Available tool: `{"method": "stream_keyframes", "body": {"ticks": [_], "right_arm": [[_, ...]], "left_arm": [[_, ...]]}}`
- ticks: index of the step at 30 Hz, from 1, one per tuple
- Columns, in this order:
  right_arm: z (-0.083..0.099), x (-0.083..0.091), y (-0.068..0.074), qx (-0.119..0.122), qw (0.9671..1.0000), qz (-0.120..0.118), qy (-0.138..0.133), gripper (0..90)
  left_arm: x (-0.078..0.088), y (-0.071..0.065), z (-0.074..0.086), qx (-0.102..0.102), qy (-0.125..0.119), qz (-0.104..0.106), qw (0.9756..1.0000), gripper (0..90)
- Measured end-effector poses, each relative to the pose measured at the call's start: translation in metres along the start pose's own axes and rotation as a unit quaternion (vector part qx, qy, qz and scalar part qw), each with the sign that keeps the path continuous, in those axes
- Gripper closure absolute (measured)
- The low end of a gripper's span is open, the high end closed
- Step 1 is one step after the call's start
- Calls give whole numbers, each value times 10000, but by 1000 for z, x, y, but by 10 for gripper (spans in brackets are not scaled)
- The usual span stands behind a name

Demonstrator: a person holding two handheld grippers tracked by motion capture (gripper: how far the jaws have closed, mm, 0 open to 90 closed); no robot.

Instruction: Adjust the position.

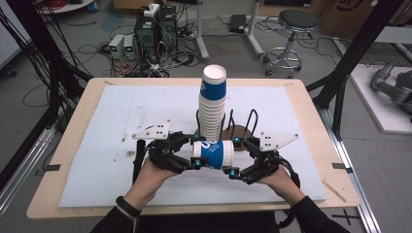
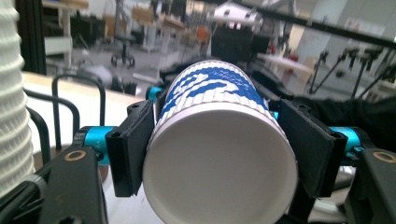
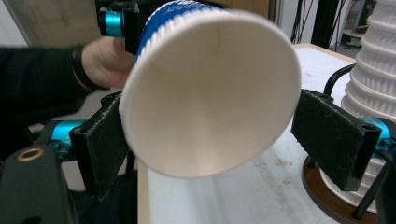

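The table (image 1: pixel 311 126) is being covered by a white mat (image 1: pixel 121 131), and both grippers are being held low over the mat's near half, with the forearms coming in from the near edge.

Just beyond the grippers, a tall stack of cups (image 1: pixel 212 104) is being kept upright in a wire rack (image 1: pixel 251 120) on a round brown base (image 3: pixel 327 193); in the left gripper view the stack (image 2: pixel 10 107) is rising at the left edge, and in the right gripper view it (image 3: pixel 378 60) is standing close beyond the right jaw.

A single blue-and-white cup (image 1: pixel 214 154) is being held on its side between the two grippers, well clear of the stack and not touching it.

The left gripper (image 1: pixel 196 151) is being kept clenched on the cup: in the left gripper view its black pads (image 2: pixel 130 144) are being pressed against both sides of the cup (image 2: pixel 219 154) near the closed bottom, which is facing that camera.

The right gripper (image 1: pixel 235 156) is being held around the cup's open mouth. In the right gripper view the rim (image 3: pixel 210 93) is lying between the jaws; a gap is being left at the right pad (image 3: pixel 329 135), while the left pad is being grazed or nearly touched by the rim, so the cup is being released rather than squeezed on this side.
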State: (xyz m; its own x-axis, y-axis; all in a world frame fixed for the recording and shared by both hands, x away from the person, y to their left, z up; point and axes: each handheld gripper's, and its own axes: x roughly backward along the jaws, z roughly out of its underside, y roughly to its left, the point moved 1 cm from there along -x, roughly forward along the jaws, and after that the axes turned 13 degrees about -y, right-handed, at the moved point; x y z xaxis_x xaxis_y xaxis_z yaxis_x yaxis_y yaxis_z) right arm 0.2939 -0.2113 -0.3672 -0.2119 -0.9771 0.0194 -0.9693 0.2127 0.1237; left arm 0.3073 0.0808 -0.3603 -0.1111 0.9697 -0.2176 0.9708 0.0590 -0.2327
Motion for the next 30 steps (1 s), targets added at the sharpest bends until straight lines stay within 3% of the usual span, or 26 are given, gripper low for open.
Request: {"method": "stream_keyframes", "body": {"ticks": [4,9,15,17,23,25,27,29,30], "right_arm": [[-1,-1,-1,-270,9994,9,-220,145],[0,-5,0,-591,9977,-67,-325,146],[-1,-2,-1,-459,9985,-197,-223,178],[-2,-1,0,-423,9987,-232,-183,187],[-3,0,-1,-309,9993,-204,-34,197],[-3,0,-2,-299,9994,-178,-21,198],[-4,-2,-1,-133,9996,-150,175,199],[-5,-3,0,-118,9993,-175,319,197],[-6,-3,0,-114,9991,-172,373,187]], "left_arm": [[1,1,2,24,-264,30,9996,295],[-4,-1,6,-48,-174,109,9998,294],[-9,-3,7,-107,23,113,9999,290],[-9,-3,7,-27,89,108,9999,286],[-11,-1,4,290,624,27,9976,230],[-12,-1,3,237,932,-61,9953,212],[-13,-1,3,192,1247,-96,9920,212],[-13,-2,4,76,1401,-89,9901,269],[-13,-1,5,112,1401,-54,9901,276]]}}
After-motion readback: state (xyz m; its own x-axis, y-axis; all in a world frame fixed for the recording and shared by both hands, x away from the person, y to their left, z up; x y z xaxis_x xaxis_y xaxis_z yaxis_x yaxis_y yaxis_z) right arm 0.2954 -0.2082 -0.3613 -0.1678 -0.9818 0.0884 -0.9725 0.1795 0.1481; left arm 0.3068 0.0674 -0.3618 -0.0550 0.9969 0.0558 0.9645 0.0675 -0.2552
